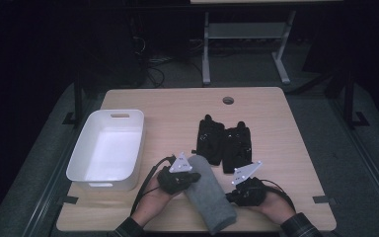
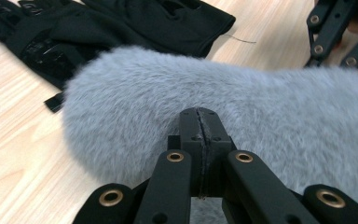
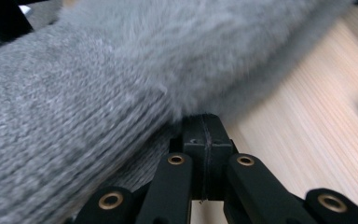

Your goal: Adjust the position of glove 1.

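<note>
The wooden table (image 1: pixel 276 148) held everything, with a small round hole (image 1: pixel 228 100) near its far edge. On its left side stood a white plastic tub (image 1: pixel 128 148), a slot handle cut into its far wall.

Near the front edge, between the two hands, lay a grey mitten (image 1: pixel 208 190), set at a slant with its fluffy rounded end pointing away from the person and its knitted cuff toward the front edge. In the left gripper view the fluffy part of the mitten (image 2: pixel 242 107) lay flat on the wood; in the right gripper view the ribbed knit of the mitten (image 3: pixel 60 135) met the fluffy part.

Just beyond the mitten, at the middle of the table, a pair of black gloves (image 1: pixel 224 142) lay side by side, fingers pointing away. The gloves (image 2: pixel 107 28) lay close to the mitten's rounded end.

The left gripper (image 1: pixel 193 176) sat at the mitten's left edge near the fluffy end. Its jaws were pressed together, tips (image 2: pixel 200 114) against the fur, with nothing pinched between them.

The right gripper (image 1: pixel 230 196) sat at the mitten's right edge, toward the cuff. Its jaws were likewise pressed together, tips (image 3: pixel 204 122) right at the mitten's edge, with nothing between them.
</note>
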`<control>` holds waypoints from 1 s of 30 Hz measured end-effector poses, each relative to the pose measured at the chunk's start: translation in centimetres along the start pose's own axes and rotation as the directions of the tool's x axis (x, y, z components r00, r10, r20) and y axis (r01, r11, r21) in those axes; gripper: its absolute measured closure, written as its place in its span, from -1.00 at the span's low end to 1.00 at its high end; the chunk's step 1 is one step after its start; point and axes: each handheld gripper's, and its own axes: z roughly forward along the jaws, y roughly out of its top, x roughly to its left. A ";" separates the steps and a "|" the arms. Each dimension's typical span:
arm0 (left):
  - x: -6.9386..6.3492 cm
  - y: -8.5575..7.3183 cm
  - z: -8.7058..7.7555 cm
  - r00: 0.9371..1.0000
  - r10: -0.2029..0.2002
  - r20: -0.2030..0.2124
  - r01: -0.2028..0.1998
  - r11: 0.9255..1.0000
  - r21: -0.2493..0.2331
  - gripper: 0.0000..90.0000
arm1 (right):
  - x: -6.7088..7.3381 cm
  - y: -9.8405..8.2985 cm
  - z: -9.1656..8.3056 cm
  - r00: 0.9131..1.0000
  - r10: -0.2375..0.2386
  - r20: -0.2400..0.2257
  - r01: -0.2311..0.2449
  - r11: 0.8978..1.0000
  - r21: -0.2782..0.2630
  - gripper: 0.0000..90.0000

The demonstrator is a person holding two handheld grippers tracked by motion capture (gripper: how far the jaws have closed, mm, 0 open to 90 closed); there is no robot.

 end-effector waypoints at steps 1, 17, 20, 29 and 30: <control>0.1 0.0 -0.1 1.000 0.003 -0.001 -0.003 1.000 0.005 0.98 | 0.2 0.3 0.2 1.000 -0.004 -0.003 0.004 1.000 -0.002 1.00; 2.0 0.3 -0.3 1.000 -0.006 -0.027 0.007 1.000 0.014 0.99 | 1.4 3.8 3.9 0.998 -0.050 -0.027 0.048 0.997 -0.063 1.00; 2.3 0.4 -0.4 1.000 -0.001 -0.028 0.002 1.000 0.024 0.99 | 1.5 4.3 4.5 0.997 -0.071 -0.025 0.069 0.995 -0.074 1.00; 2.8 0.6 -0.4 0.999 -0.014 -0.031 0.015 1.000 0.021 0.99 | 2.9 6.9 7.0 0.994 -0.110 -0.012 0.109 0.990 -0.085 1.00; 2.8 0.6 -0.5 0.999 -0.018 -0.029 0.019 1.000 0.018 0.99 | 2.9 7.0 7.1 0.993 -0.113 -0.011 0.112 0.990 -0.086 1.00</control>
